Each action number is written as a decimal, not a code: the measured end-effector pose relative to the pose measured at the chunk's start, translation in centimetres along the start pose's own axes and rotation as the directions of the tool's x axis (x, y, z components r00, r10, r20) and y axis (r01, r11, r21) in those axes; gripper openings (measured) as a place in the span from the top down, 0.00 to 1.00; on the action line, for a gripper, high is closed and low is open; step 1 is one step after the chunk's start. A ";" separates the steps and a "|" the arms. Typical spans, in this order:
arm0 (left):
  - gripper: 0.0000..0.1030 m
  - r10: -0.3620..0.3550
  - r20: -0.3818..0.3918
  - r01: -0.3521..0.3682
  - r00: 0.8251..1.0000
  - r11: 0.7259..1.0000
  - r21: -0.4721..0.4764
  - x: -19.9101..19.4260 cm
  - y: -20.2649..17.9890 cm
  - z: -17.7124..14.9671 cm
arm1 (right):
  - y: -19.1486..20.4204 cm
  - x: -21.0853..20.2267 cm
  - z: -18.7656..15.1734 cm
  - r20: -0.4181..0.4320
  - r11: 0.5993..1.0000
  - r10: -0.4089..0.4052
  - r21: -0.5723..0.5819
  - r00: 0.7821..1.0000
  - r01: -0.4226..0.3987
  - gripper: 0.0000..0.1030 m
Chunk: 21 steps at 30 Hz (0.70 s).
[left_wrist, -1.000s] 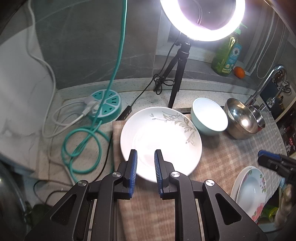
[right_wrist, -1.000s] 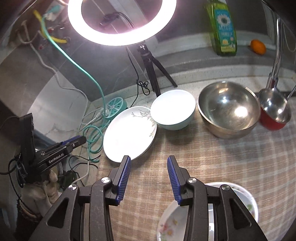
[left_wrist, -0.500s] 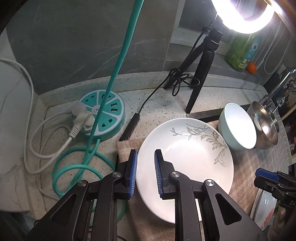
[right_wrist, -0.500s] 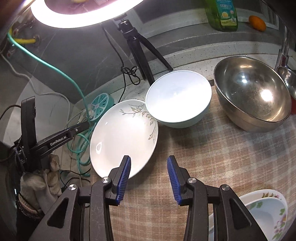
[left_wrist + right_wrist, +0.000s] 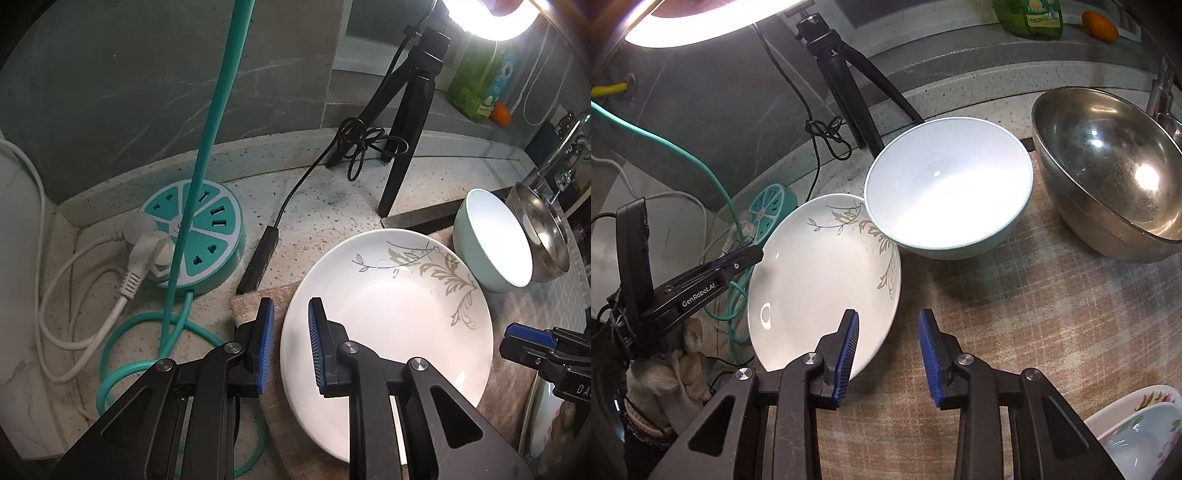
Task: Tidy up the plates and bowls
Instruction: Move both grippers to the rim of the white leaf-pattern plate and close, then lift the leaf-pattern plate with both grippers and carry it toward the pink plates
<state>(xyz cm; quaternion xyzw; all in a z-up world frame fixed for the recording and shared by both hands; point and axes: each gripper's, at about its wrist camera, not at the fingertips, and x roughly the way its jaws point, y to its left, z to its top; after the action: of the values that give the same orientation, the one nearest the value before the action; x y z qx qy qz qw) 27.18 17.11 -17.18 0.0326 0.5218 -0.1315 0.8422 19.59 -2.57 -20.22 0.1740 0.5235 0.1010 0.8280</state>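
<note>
A white plate with a leaf pattern [image 5: 391, 317] lies on the checked mat, also in the right wrist view [image 5: 820, 280]. My left gripper [image 5: 290, 343] is open with its jaws on either side of the plate's left rim, not closed on it. A pale blue bowl [image 5: 945, 192] sits just right of the plate, also in the left wrist view [image 5: 491, 243]. My right gripper [image 5: 888, 354] is open and empty over the mat by the plate's near right edge. A steel bowl [image 5: 1108, 173] stands further right. A flowered bowl on a plate [image 5: 1145, 435] sits at the near right.
A teal round power strip [image 5: 195, 236] with teal and white cables lies left of the mat. A ring light tripod [image 5: 410, 107] stands behind the plate. A green bottle [image 5: 1030, 18] and an orange [image 5: 1100, 24] sit on the back ledge.
Both grippers moved forward and lower toward the white plate. My left gripper shifted left so its jaws now straddle the plate's left rim. The right gripper came closer to the plate and blue bowl.
</note>
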 end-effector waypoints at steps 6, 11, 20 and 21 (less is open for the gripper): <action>0.83 -0.025 -0.023 0.025 0.999 1.000 -0.014 1.0 0.7 0.1 | 0.3 0.9 0.1 -0.008 1.000 -0.010 -0.006 1.000 0.010 0.77; 0.83 -0.035 -0.032 0.034 0.999 0.999 -0.020 1.6 0.8 0.2 | 0.2 1.6 0.3 -0.017 1.000 -0.005 0.004 1.000 0.005 0.81; 0.92 -0.029 -0.031 0.029 0.999 1.000 -0.006 2.0 0.4 0.1 | 0.2 2.7 0.7 -0.024 1.000 -0.006 0.012 1.000 0.006 0.88; 0.93 -0.027 -0.030 0.027 0.999 1.000 -0.008 2.0 0.4 0.2 | 0.2 2.8 0.7 -0.026 1.000 -0.007 0.016 1.000 0.007 0.89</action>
<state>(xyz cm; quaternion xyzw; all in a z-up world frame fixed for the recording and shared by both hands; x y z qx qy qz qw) 28.31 17.12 -18.95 0.0246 0.5354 -0.1403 0.8325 21.41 -1.55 -22.20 0.1773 0.5356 0.0963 0.8200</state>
